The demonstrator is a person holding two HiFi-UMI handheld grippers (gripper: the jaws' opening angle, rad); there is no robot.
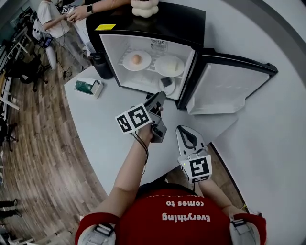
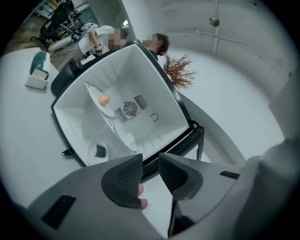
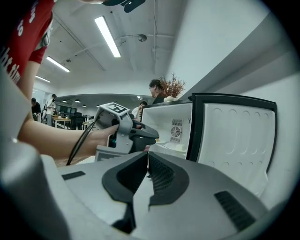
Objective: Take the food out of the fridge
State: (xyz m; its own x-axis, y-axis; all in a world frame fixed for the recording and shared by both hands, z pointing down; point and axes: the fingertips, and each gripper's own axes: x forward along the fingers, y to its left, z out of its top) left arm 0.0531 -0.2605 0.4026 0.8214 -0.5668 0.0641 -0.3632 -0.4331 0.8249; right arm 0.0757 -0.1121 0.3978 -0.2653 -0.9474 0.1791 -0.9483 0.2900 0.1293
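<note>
A small black fridge [image 1: 186, 24] stands open on the white table, its door [image 1: 224, 86] swung out to the right. On the upper shelf lie a plate with an orange-brown egg-like food [image 1: 136, 59] and a plate with pale food [image 1: 169, 65]. Below them sits a plate with a dark piece [image 1: 167, 83]. My left gripper [image 1: 158, 98] is just in front of the opening, level and rolled, open with nothing between its pads [image 2: 126, 176]. My right gripper [image 1: 184, 130] hangs back near the table's front edge, shut and empty, with its jaws [image 3: 148, 154] touching.
A green-and-white box [image 1: 89, 87] and a black cup [image 1: 102, 64] stand left of the fridge. A white ornament [image 1: 144, 7] sits on top of the fridge. People stand behind the table at the back left [image 1: 52, 16]. The table edge curves close on the right.
</note>
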